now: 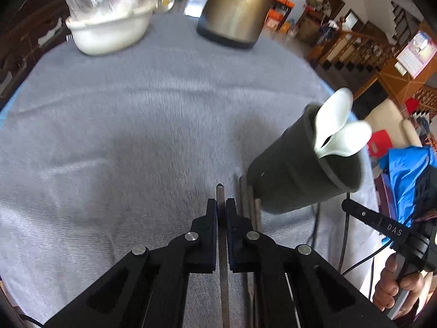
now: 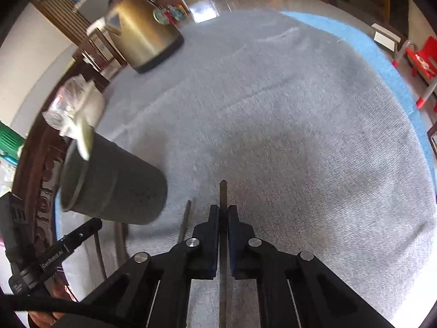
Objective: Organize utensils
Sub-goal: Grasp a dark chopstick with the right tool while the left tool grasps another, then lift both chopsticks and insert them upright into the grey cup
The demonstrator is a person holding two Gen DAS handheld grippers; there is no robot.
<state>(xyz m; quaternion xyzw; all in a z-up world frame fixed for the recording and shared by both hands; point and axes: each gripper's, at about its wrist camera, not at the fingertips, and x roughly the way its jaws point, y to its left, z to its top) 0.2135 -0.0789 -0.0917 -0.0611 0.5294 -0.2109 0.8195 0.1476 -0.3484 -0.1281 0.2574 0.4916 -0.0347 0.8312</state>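
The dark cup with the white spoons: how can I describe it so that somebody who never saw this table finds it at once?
Start from the round table under a grey cloth, with a brass-coloured kettle and a white bowl at its far side. On the near side stands a dark grey cup, with thin chopsticks lying at its foot. It alone holds two white spoons sticking out of its mouth.

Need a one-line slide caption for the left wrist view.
Left gripper clamps a chopstick beside the dark utensil cup holding white spoons.
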